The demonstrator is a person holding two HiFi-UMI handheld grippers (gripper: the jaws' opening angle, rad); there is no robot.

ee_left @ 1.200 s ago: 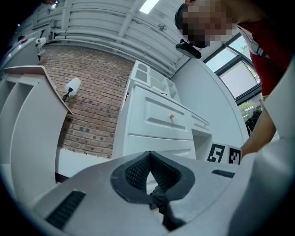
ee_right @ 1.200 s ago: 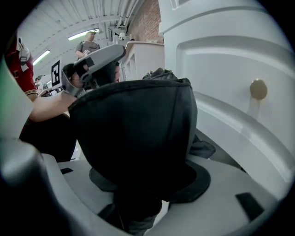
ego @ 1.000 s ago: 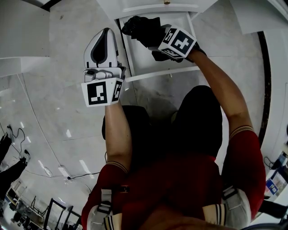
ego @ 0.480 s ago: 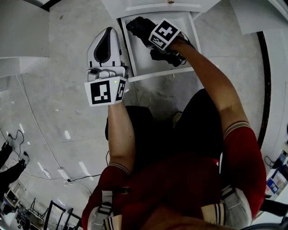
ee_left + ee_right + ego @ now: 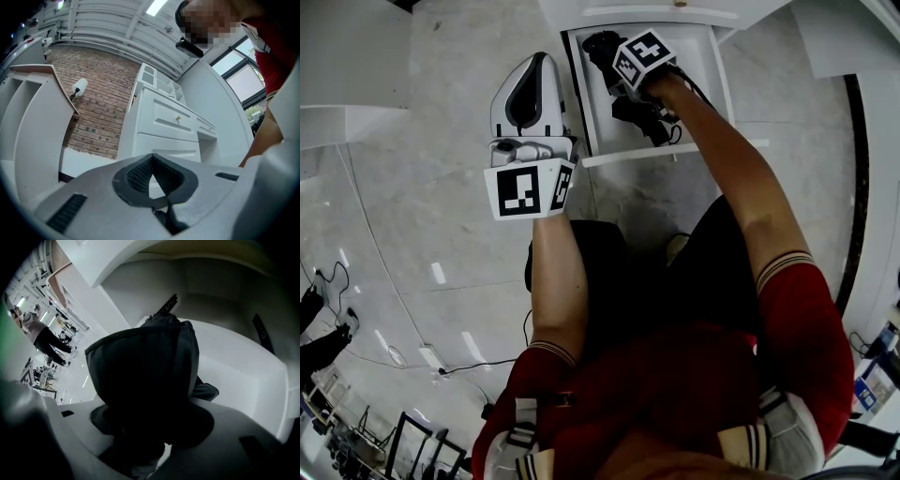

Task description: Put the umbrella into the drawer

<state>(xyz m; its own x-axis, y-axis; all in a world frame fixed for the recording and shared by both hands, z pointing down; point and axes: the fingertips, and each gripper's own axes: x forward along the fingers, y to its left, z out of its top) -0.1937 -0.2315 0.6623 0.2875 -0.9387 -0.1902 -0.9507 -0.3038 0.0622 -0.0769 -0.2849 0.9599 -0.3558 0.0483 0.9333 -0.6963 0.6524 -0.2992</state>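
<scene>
A black folded umbrella (image 5: 145,376) fills the right gripper view, and my right gripper (image 5: 150,425) is shut on it. Its jaws are mostly hidden behind the fabric. In the head view the right gripper (image 5: 623,70) reaches into the open white drawer (image 5: 727,94), where the umbrella (image 5: 602,44) lies low along the left side, its strap end (image 5: 645,120) trailing toward the front. My left gripper (image 5: 536,66) hovers outside the drawer, just left of its side wall. In the left gripper view, the left gripper (image 5: 153,157) is shut with nothing in it.
The drawer's front panel (image 5: 675,154) juts toward the person's knees (image 5: 609,253). A white cabinet with more drawers (image 5: 168,122) stands ahead in the left gripper view, with a brick wall (image 5: 93,93) to its left. Pale tiled floor (image 5: 422,187) surrounds the person.
My right gripper has carried the umbrella deeper into the drawer, toward its back left. The left gripper has drifted slightly forward beside the drawer.
</scene>
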